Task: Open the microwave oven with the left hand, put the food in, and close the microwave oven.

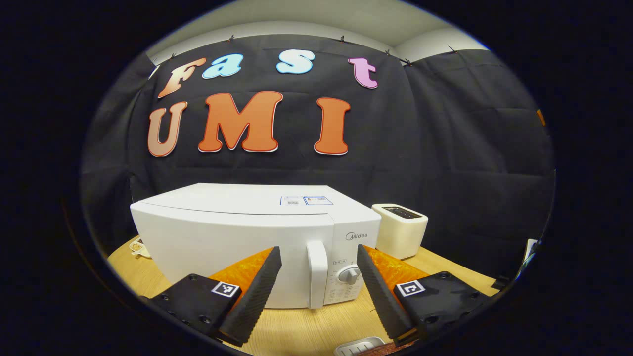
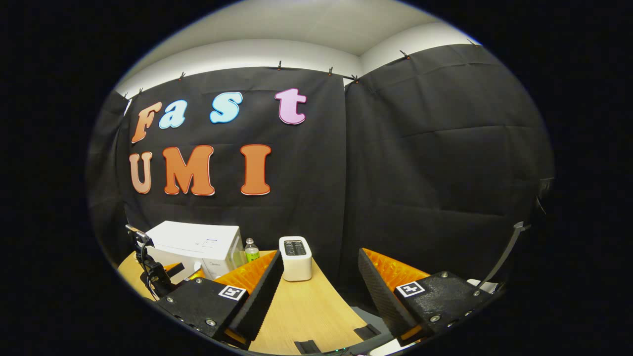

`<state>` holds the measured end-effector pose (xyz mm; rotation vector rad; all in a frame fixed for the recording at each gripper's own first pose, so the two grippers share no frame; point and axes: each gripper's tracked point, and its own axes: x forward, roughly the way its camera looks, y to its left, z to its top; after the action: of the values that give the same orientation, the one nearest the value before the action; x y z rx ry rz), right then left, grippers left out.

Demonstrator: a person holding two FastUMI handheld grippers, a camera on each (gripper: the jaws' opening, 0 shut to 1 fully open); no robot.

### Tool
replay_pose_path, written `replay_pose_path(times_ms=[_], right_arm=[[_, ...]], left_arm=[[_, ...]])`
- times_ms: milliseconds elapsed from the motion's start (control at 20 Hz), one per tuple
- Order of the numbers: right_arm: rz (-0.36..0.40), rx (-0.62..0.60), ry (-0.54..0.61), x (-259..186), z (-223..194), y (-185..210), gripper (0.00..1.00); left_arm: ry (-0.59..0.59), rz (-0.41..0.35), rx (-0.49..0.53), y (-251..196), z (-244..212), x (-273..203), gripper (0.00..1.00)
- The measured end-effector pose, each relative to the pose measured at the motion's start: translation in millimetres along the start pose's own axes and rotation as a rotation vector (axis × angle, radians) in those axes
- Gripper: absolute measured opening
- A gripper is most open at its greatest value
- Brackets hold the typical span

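A white microwave oven (image 1: 247,232) stands on the wooden table (image 1: 306,331), door shut, with its vertical handle (image 1: 317,274) and a round knob (image 1: 350,273) on the right side of its front. My left gripper (image 1: 319,291) is open just in front of it, and the handle shows between its two fingers. In the right gripper view the microwave oven (image 2: 195,247) lies far off at the left. My right gripper (image 2: 319,289) is open over the table (image 2: 301,311) with nothing between its fingers. The other gripper (image 2: 156,274) shows near the microwave's front.
A white toaster (image 1: 400,235) stands to the right of the microwave, also seen as the toaster (image 2: 295,258) past my right fingers. A small green bottle (image 2: 251,251) stands between microwave and toaster. A white item (image 1: 140,247) lies at the microwave's left. A pale tray edge (image 1: 358,346) shows below.
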<state>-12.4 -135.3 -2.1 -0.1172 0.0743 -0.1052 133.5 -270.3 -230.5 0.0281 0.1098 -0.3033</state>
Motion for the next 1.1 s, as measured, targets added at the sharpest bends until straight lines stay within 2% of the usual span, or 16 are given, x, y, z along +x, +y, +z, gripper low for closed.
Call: replay_pose_path(times_ms=[150,350,400,500,550,650,700,750,800,850,900,950,1000,1100], right_arm=[[-0.014,0.001,0.012,0.7,-4.3,-10.3,0.94],[-0.027,-0.003,0.019,1.9,-7.8,-19.6,0.94],[-0.027,-0.002,0.021,2.4,-8.2,-21.0,0.95],[-0.026,0.004,0.029,2.5,-11.2,-21.4,0.95],[-0.026,0.006,0.031,2.4,-11.3,-22.5,0.95],[-0.025,0.007,0.035,3.3,-13.3,-23.1,0.94],[-0.025,0.006,0.039,3.5,-14.8,-22.3,0.95],[-0.026,0.006,0.042,3.9,-14.7,-22.4,0.94],[-0.024,0.006,0.043,3.4,-14.1,-21.7,0.95],[-0.022,0.005,0.046,3.4,-14.7,-19.9,0.95],[-0.020,0.001,0.049,3.1,-15.4,-18.5,0.95],[-0.018,-0.005,0.049,2.7,-15.5,-17.4,0.95],[-0.016,-0.010,0.049,2.4,-15.6,-16.4,0.95],[-0.016,-0.021,0.052,2.0,-16.4,-15.1,0.95]], left_arm=[[0.013,-0.009,0.000,-9.8,-10.9,7.7,0.99],[0.027,0.012,-0.002,-12.4,-18.6,14.5,0.97],[0.027,0.016,-0.007,-12.7,-22.3,17.1,0.99],[0.039,0.060,-0.003,-2.3,-27.0,17.5,0.88],[0.034,0.086,-0.002,5.2,-26.6,20.6,0.66],[0.063,0.116,-0.009,15.4,-34.6,28.0,0.63],[0.097,0.115,-0.019,15.9,-42.7,28.7,0.59],[0.136,0.080,-0.053,3.6,-53.4,30.5,0.62],[0.141,0.079,-0.048,2.3,-47.5,30.0,0.51],[0.131,0.072,-0.031,1.7,-48.1,30.8,0.32],[0.144,0.062,-0.012,3.6,-46.8,26.7,0.30],[0.110,0.063,0.004,3.4,-43.8,28.5,0.25],[0.096,0.060,0.019,0.6,-46.4,33.1,0.18],[0.104,0.039,0.000,3.0,-44.0,26.9,0.15]])
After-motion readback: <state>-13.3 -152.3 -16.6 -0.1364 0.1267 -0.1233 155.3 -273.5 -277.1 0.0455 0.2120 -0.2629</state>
